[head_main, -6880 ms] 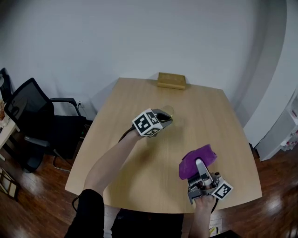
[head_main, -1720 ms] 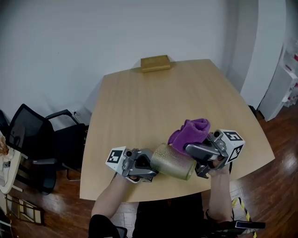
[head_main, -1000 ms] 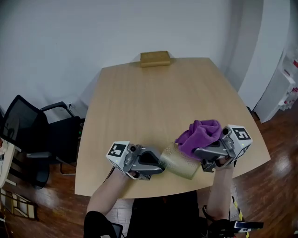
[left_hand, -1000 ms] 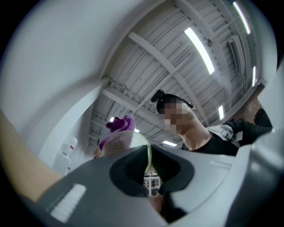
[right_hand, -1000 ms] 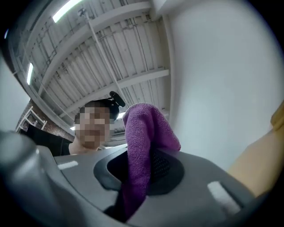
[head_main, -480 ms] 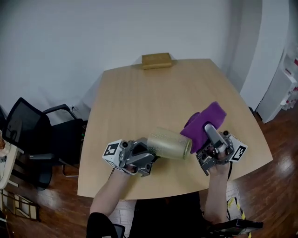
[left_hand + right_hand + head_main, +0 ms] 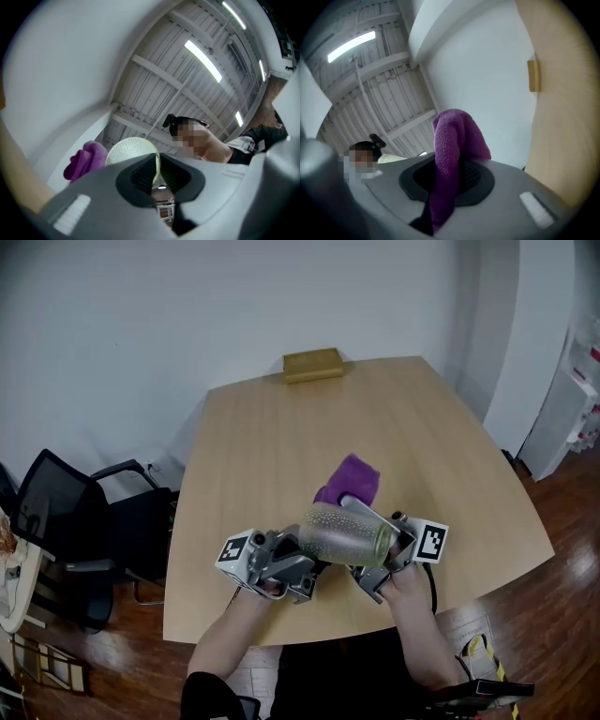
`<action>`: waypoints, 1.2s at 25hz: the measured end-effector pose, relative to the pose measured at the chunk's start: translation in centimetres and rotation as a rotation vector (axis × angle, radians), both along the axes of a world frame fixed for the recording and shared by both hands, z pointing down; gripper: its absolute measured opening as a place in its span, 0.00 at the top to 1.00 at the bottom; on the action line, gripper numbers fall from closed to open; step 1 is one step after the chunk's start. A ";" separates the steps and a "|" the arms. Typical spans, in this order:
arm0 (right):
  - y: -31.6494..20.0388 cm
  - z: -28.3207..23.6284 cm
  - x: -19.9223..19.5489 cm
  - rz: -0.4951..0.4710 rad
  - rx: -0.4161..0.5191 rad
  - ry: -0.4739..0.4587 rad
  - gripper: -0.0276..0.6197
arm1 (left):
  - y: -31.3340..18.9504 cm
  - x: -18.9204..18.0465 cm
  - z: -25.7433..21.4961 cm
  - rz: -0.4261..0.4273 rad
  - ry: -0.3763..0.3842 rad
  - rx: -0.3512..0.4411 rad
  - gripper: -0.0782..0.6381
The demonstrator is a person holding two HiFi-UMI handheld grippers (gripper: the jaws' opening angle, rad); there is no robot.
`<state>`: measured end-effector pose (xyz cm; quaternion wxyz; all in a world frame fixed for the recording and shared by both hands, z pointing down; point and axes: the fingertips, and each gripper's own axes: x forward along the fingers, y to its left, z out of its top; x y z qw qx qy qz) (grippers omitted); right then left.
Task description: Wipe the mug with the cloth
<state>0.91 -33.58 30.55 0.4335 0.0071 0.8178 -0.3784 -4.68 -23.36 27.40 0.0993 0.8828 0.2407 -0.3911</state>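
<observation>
Left gripper (image 7: 307,565) pinches the mug (image 7: 344,534) by its rim, held aloft; right gripper (image 7: 350,505) clamps the cloth (image 7: 349,482) just beyond it. Wiping looks underway, unfinished.

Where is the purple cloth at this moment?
In the head view the purple fuzzy cloth sits slightly right of centre, clamped in the right gripper, just beyond the speckled pale-green mug that the left gripper holds.

Grey left gripper (image 7: 311,563), right gripper (image 7: 354,510), marker cubes (image 7: 234,549)
</observation>
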 end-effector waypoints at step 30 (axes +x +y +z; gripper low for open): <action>-0.1 0.2 8.0 0.318 -0.006 -0.148 0.87 | -7.9 -3.9 1.1 -0.157 0.175 -0.355 0.83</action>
